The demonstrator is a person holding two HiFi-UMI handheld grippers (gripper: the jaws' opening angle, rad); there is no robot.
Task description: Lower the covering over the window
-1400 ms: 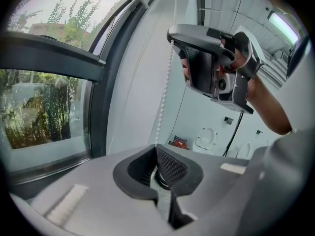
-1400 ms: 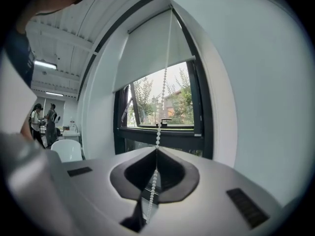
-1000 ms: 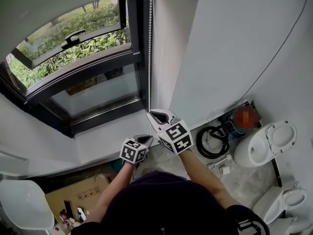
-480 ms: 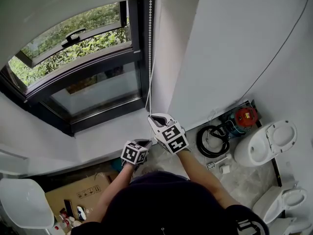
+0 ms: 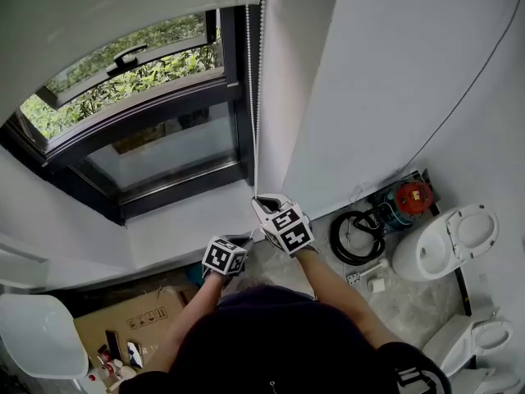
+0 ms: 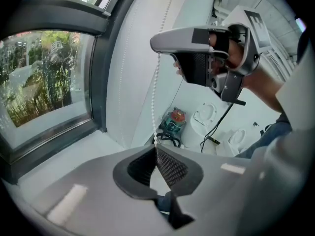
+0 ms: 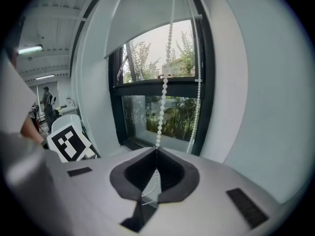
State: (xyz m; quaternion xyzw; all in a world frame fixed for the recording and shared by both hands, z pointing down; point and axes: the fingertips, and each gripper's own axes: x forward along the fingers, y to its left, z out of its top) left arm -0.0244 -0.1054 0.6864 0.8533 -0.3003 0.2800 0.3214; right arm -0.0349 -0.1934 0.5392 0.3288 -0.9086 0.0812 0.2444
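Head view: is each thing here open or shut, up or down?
roller blind: partly down, covering only the top of the window.
upper window pane: tilted open.
bead chain: hanging straight, pinched in two places.
left hand-held gripper: shut on the bead chain.
right hand-held gripper: shut on the bead chain, higher up.
toilet lid: up.

Open room is left above the sill (image 5: pixel 189 228) at ten o'clock; passage at twelve is blocked by the window frame (image 5: pixel 236 113) and bead chain (image 5: pixel 256 171), at two by the wall (image 5: pixel 369 80).
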